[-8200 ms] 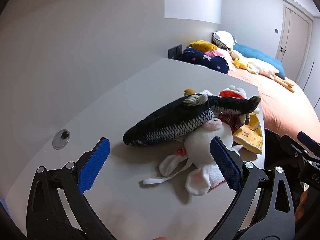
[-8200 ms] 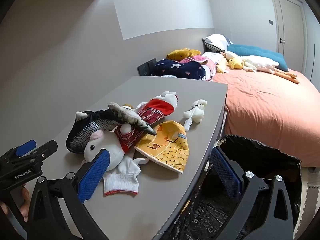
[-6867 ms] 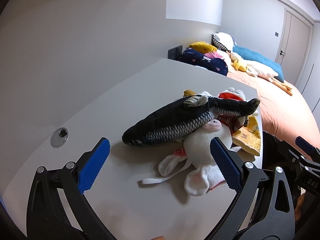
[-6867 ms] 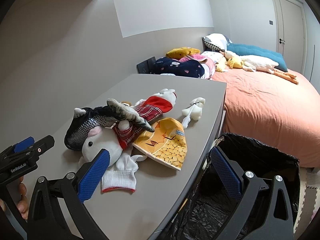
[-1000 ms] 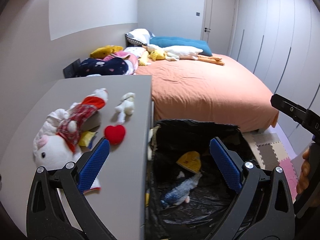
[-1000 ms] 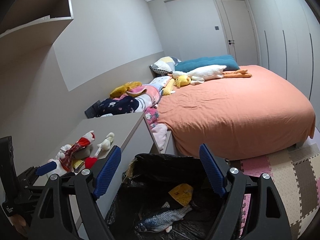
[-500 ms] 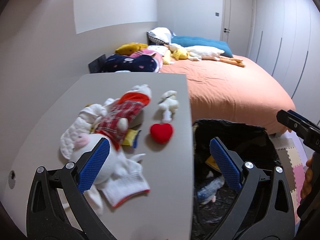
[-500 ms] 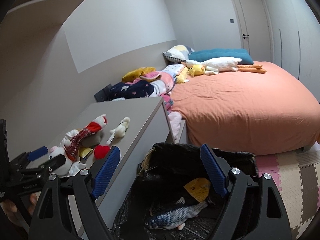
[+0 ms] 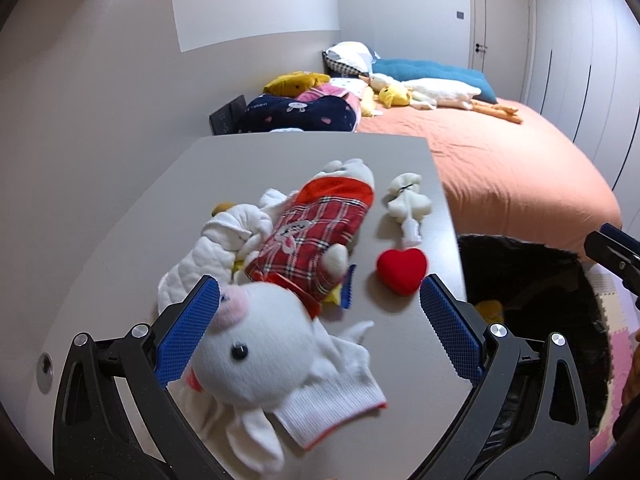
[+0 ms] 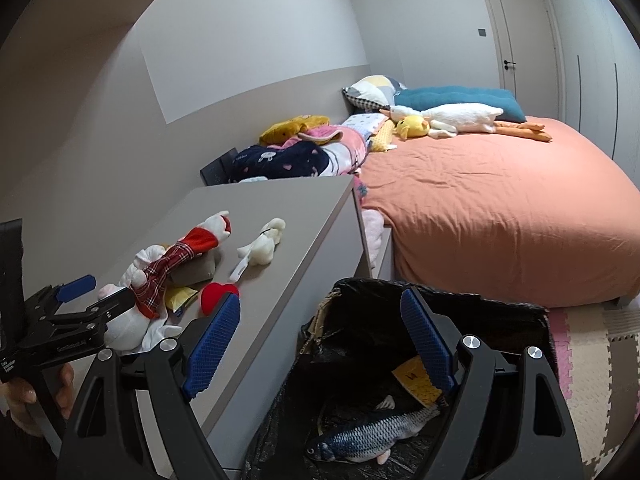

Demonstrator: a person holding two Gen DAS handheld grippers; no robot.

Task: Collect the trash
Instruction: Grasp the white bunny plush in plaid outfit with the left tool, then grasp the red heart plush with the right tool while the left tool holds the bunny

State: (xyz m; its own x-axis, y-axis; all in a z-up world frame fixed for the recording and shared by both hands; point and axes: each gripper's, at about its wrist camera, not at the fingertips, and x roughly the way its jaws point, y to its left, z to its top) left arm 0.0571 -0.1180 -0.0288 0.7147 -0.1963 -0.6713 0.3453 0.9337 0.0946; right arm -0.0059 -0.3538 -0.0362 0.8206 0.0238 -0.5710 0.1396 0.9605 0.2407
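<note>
A white plush rabbit in a red plaid dress lies on the grey table, with a red heart cushion, a small white plush and a yellow wrapper beside it. My left gripper is open and empty, its fingers either side of the rabbit's head. My right gripper is open and empty above the black trash bag, which holds a plush fish and a yellow packet. The left gripper also shows in the right wrist view.
The table's right edge borders the trash bag. Behind it is a bed with an orange sheet, a goose plush, pillows and piled clothes. Foam floor mats lie at the right.
The fish and the yellow packet went from the table into the trash bag. In the last second my left gripper swung from over the bag back to the rabbit; the right stayed over the bag.
</note>
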